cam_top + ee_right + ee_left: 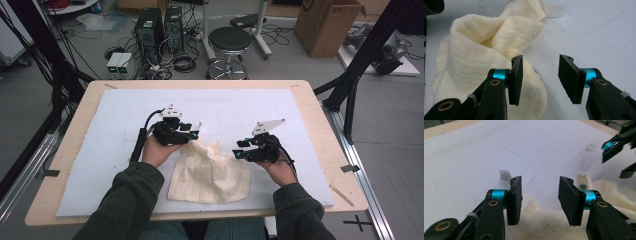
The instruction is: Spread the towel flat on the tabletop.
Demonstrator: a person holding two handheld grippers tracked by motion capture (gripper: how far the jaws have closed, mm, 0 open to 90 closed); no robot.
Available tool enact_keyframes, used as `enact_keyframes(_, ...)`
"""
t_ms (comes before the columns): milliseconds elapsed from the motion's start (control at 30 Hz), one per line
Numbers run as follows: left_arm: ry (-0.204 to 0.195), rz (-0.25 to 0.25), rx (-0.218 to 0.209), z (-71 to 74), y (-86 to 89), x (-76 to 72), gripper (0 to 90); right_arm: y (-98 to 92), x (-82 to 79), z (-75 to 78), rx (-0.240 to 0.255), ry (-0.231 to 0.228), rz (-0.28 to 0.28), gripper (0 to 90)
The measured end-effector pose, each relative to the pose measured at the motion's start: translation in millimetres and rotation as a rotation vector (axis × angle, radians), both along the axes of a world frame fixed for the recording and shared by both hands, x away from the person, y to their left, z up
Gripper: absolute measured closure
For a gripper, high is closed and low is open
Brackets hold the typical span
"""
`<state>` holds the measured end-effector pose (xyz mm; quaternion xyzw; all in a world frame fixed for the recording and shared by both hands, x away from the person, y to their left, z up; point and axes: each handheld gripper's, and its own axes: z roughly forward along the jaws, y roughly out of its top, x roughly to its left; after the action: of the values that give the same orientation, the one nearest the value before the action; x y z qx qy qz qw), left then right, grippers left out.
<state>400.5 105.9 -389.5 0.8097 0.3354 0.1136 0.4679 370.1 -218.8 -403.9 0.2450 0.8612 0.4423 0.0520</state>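
A cream cloth [210,172] lies crumpled on the white mat [225,102], its far edge bunched up between my two hands. My left gripper [194,134] hovers at the cloth's far left corner, jaws open and empty. In the left gripper view the left gripper [540,195] stands over the cloth [544,222], with a white label [504,178] behind its left jaw. My right gripper [239,151] is just right of the cloth, open. In the right gripper view the right gripper [540,77] has bare mat between its jaws, and the cloth [486,45] lies left of them.
The mat covers most of a wooden table [320,115]. Beyond its far edge stand a black stool [229,42], computer towers [150,30] with cables and a cardboard box [327,25]. Black frame poles [365,55] rise at both sides.
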Motion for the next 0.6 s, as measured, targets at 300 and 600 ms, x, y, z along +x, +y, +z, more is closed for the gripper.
enact_keyframes(300,0.172,-0.007,0.145,-26.6,-4.6,23.4,56.6,2.2,7.6,-10.1,-0.001,0.1,0.076,51.4)
enact_keyframes(600,0.164,-0.053,0.301,-30.3,-3.0,4.4,86.0,19.7,-1.0,-23.6,-0.162,0.16,0.18,77.5)
